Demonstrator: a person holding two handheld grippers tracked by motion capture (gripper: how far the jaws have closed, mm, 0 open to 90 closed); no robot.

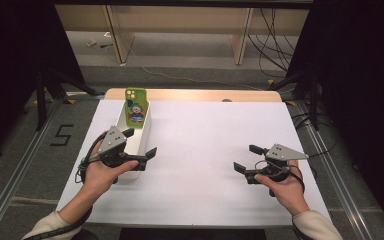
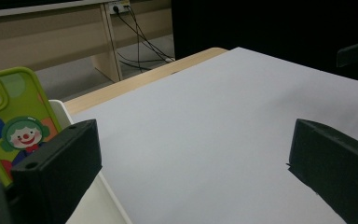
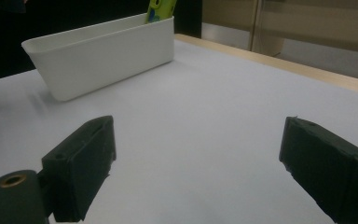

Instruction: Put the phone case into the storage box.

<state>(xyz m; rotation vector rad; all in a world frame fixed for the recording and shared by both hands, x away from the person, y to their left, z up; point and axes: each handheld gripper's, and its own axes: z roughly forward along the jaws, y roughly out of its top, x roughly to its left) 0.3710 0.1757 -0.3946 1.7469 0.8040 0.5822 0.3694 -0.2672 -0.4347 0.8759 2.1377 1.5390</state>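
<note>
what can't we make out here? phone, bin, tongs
- Phone: lower part hidden by the white bin wall in the high view; cut by the left edge and the left tongs' jaw in the left gripper view.
- Bin floor: hidden by its wall in the right gripper view.
- Right tongs: open, nothing between them.

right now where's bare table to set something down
Free: the wide white stretch between the left tongs and the right tongs, and the far right part up to the wooden edge. Crowded: the left side, where the white bin holds the green phone case.
</note>
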